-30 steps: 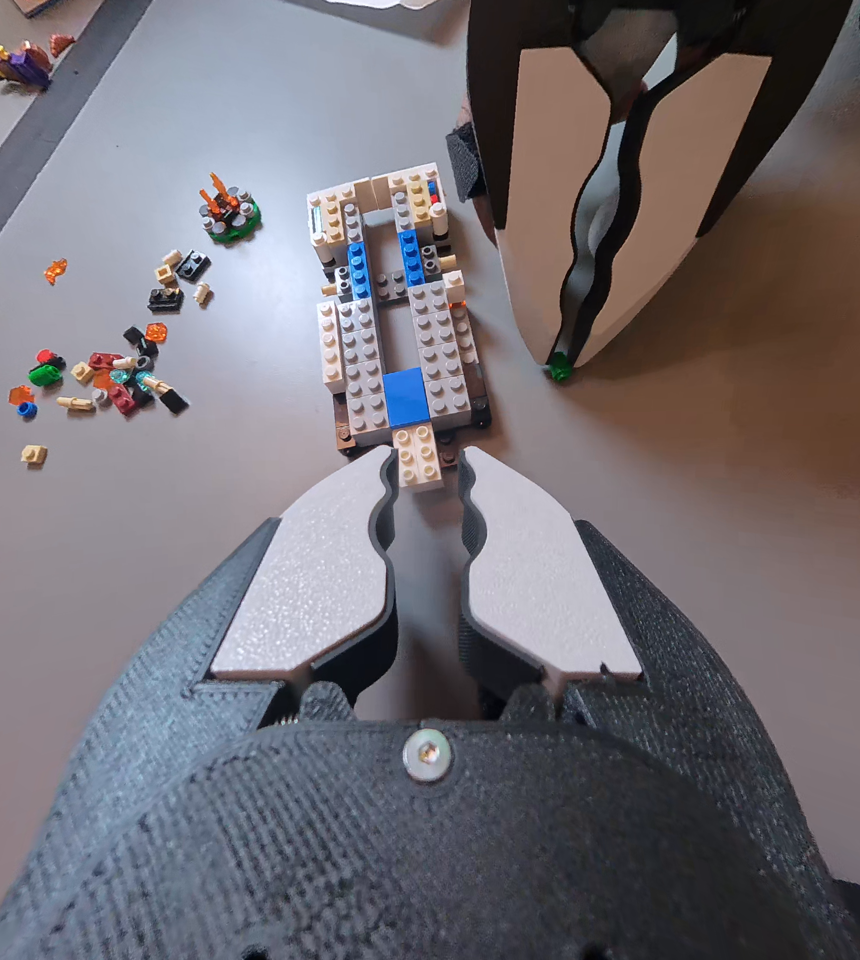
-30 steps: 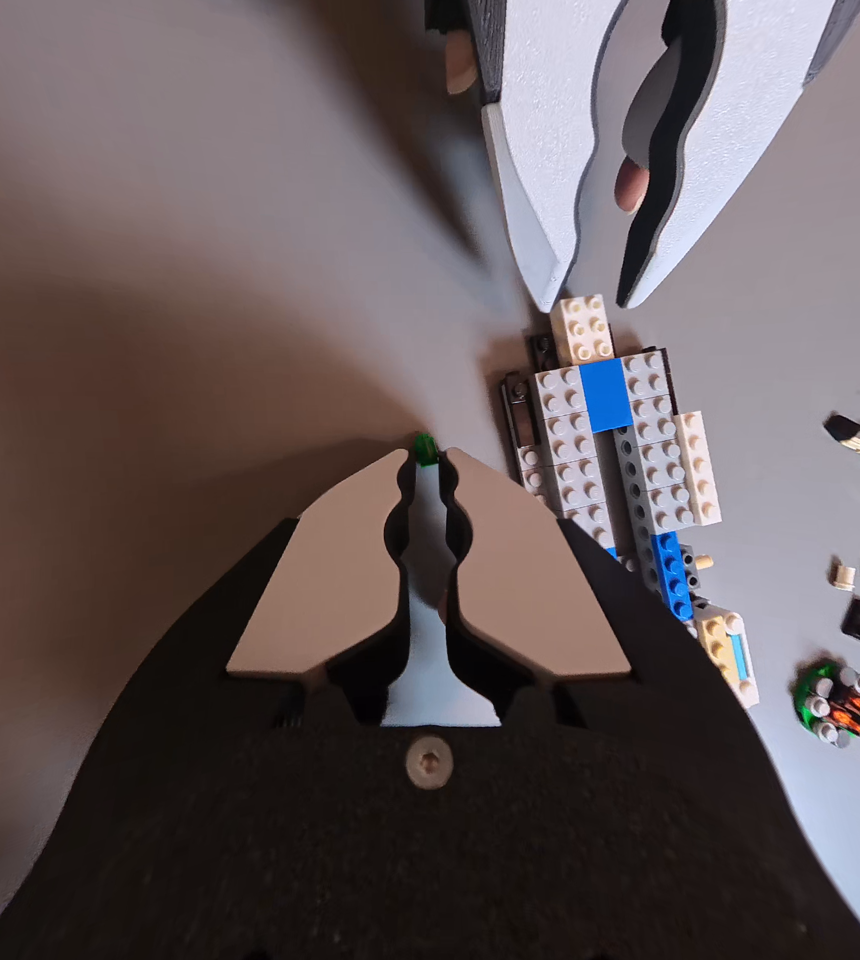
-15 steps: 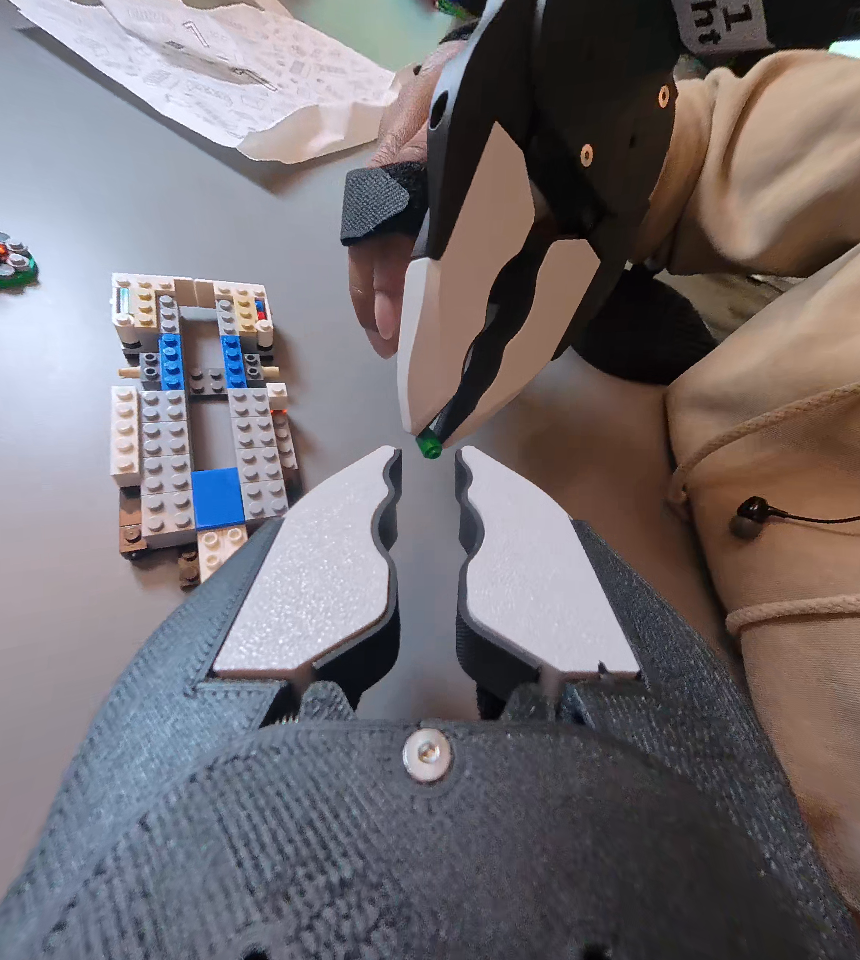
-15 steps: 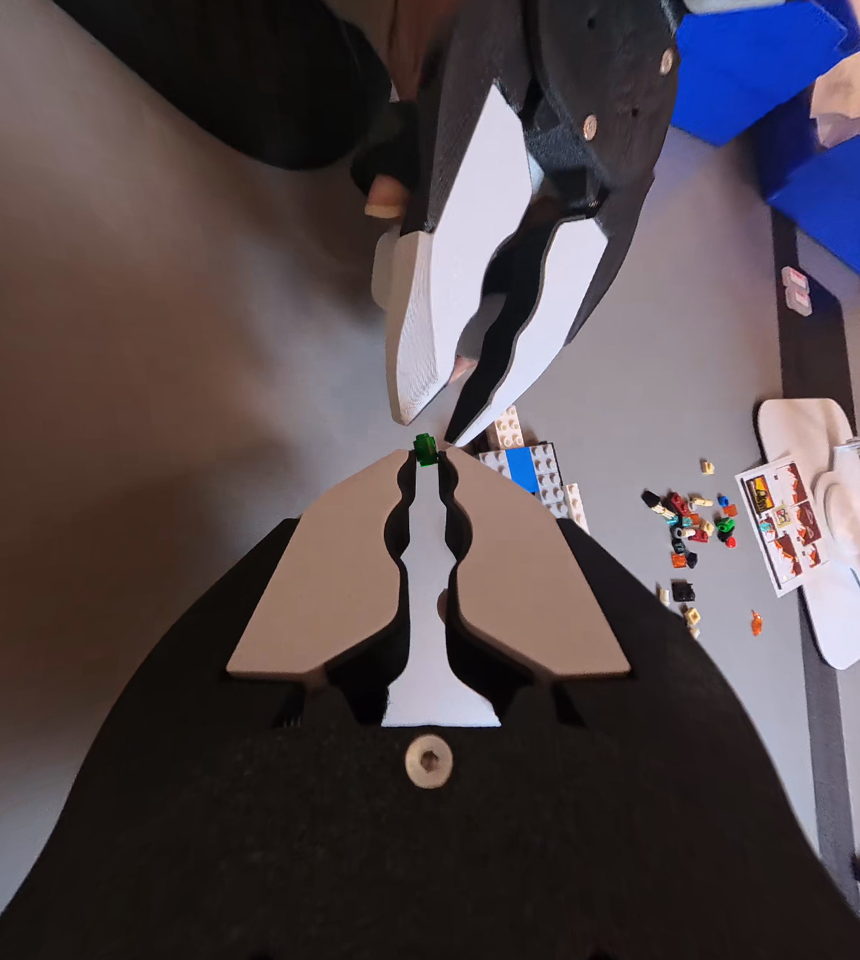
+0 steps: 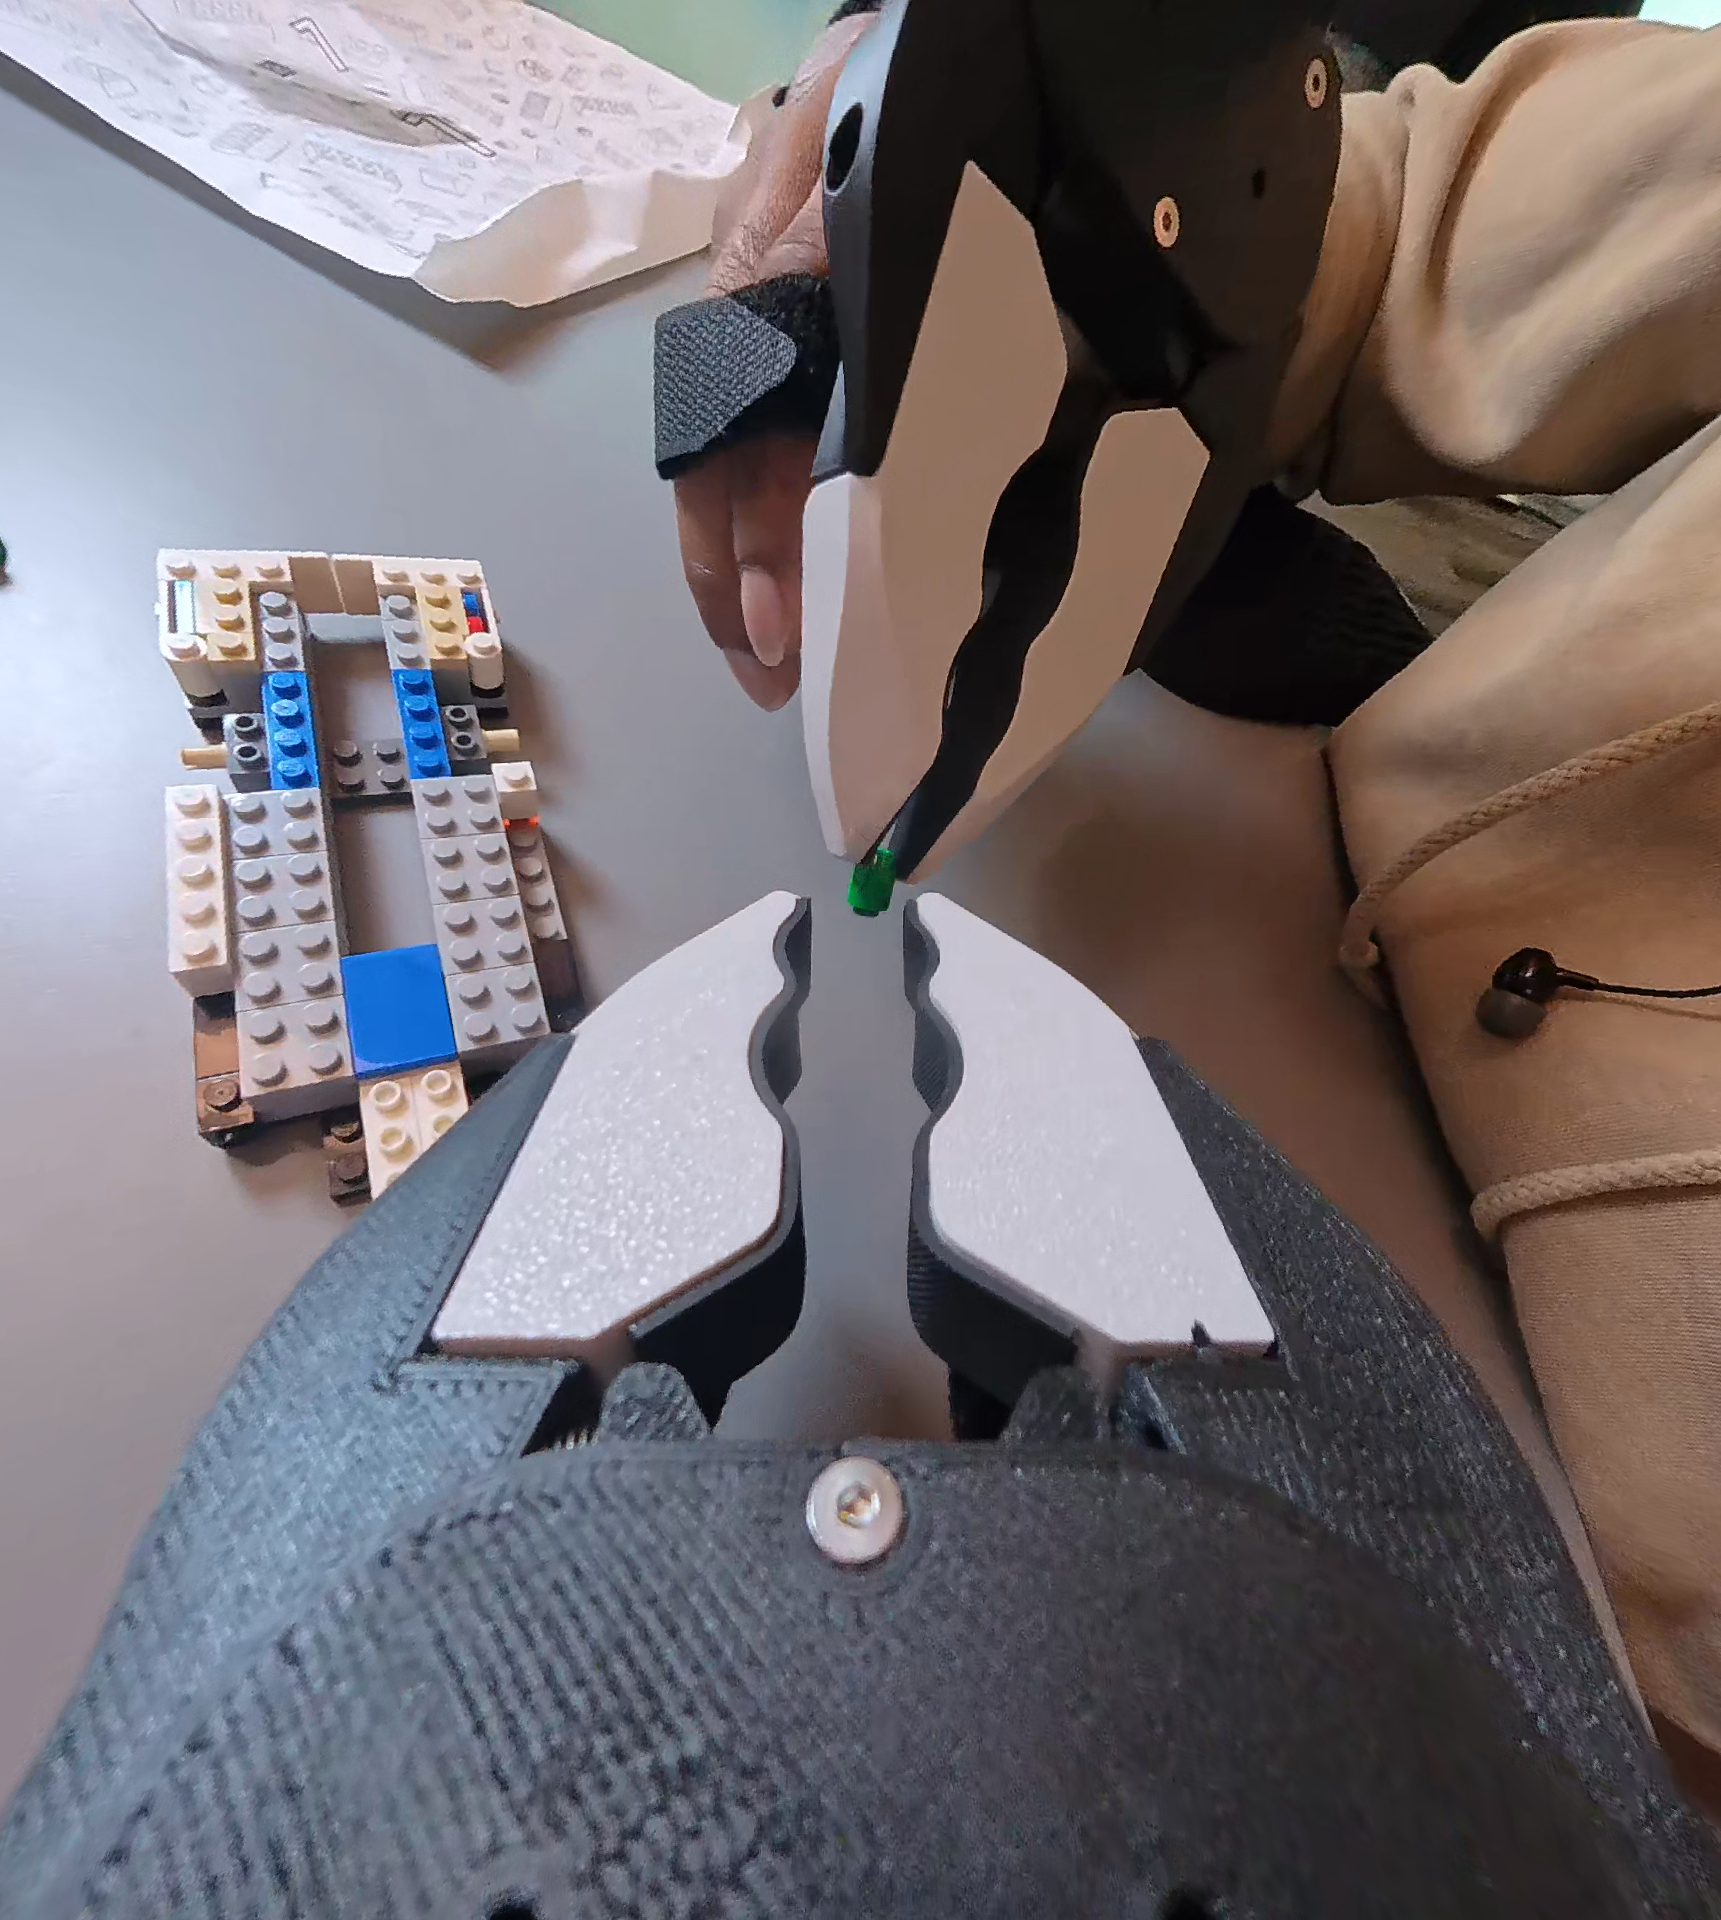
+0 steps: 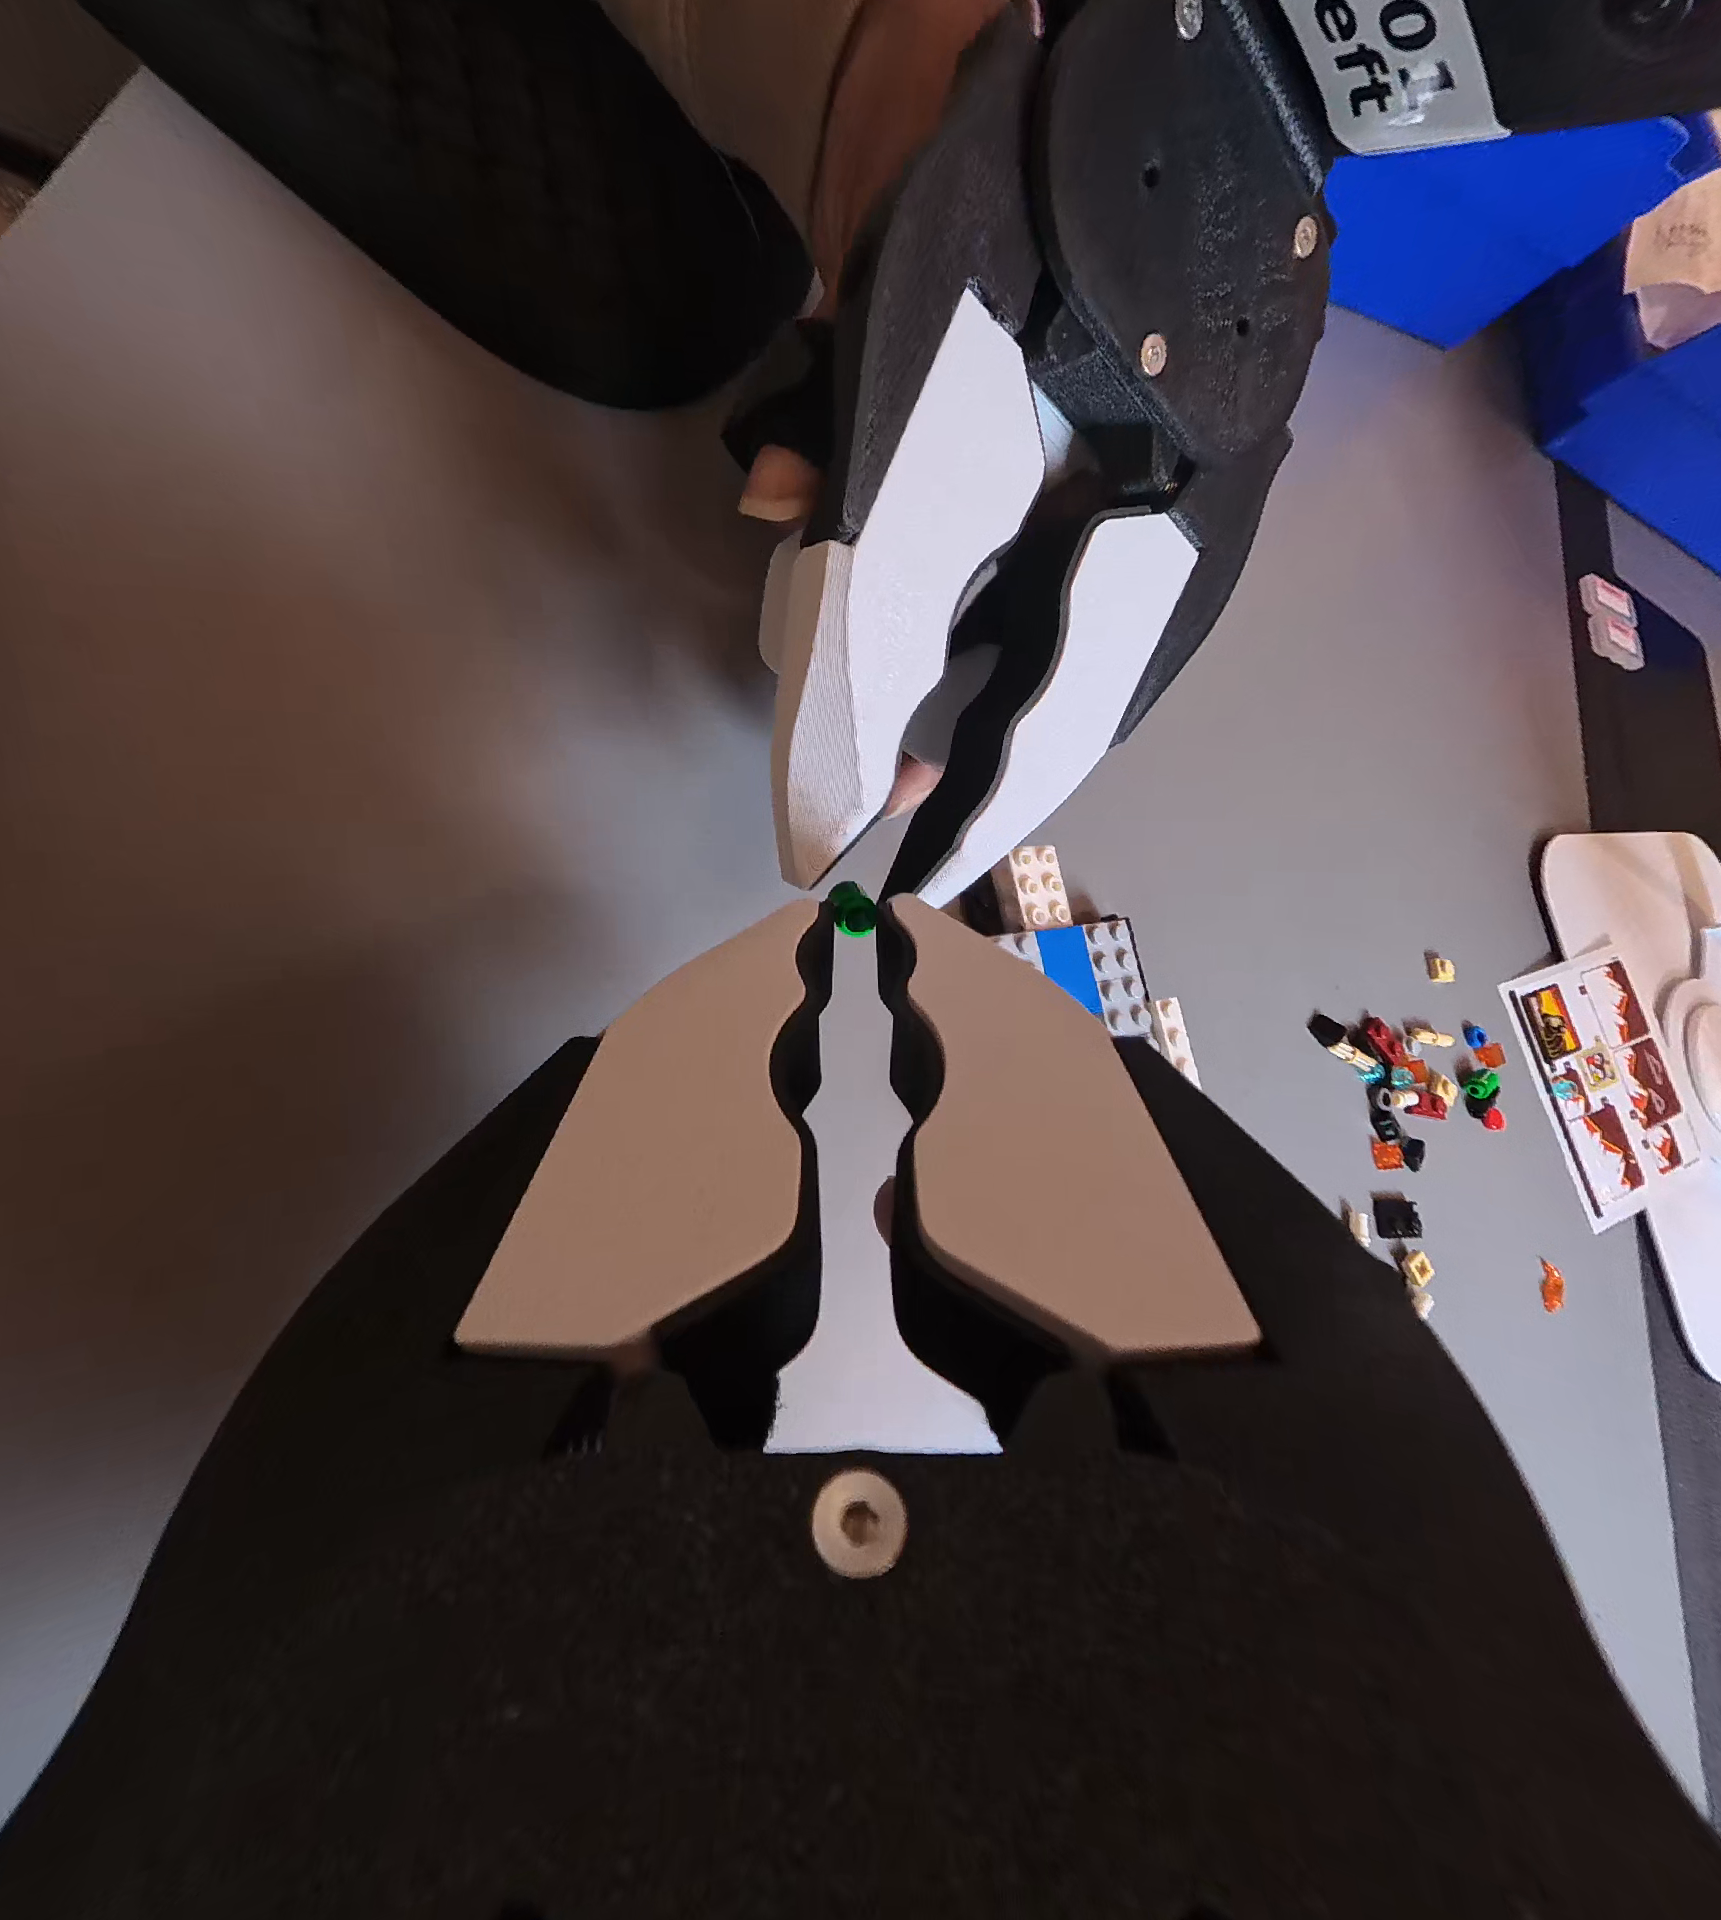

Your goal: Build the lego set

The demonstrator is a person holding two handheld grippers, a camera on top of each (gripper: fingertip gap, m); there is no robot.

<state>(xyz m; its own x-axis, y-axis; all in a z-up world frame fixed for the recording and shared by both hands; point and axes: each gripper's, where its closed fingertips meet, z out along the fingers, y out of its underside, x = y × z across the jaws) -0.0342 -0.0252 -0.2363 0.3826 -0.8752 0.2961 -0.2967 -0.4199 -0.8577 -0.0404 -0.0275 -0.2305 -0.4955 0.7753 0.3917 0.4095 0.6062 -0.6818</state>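
The right gripper is clamped on a small green stud piece, both fingertips pressed to it, the piece sticking out past their ends. The left gripper points straight at it tip to tip — its jaws stand apart with nothing in them, the green piece just ahead of the gap and touching neither pad. Off to the left gripper's left, on the grey table, lies a flat brick build of grey, blue and cream; beyond it, a printed paper sheet. Loose small bricks lie scattered to the right of the right gripper.
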